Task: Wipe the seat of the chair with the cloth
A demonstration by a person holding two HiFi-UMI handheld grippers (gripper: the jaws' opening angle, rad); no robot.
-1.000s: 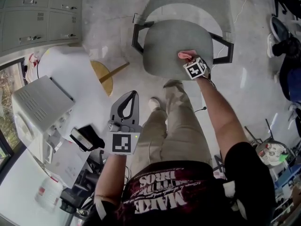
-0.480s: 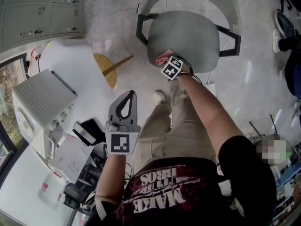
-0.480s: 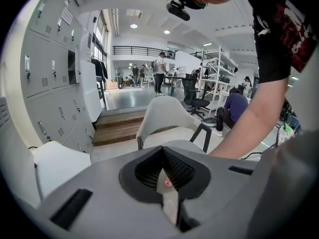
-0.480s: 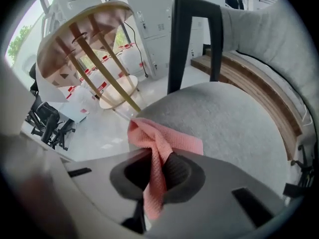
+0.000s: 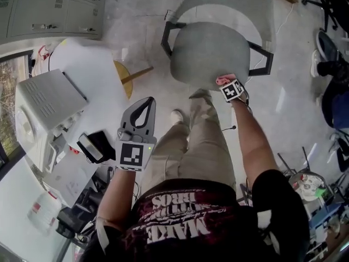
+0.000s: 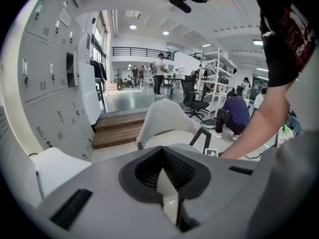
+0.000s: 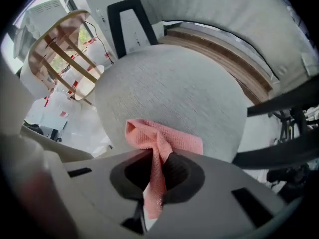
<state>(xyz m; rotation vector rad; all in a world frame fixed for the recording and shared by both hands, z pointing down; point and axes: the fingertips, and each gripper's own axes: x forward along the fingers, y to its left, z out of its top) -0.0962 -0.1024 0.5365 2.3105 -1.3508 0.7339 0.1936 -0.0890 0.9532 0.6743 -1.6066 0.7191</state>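
While the cloth (image 7: 160, 142) is clamped in the right gripper (image 5: 227, 84) at the near edge of the seat (image 5: 210, 51), wiping appears underway, coverage unclear; the left gripper (image 5: 143, 113) is held closed, empty.

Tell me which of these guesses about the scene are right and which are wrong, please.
1. The right gripper has its jaws shut on a pink cloth. True.
2. The cloth sits in the middle of the seat. False: it is at the seat's front edge, the side nearest the person.
3. The left gripper holds a second cloth. False: its jaws are together with nothing between them, and it is held away from the chair.
4. The chair has a grey seat and black armrests. True.
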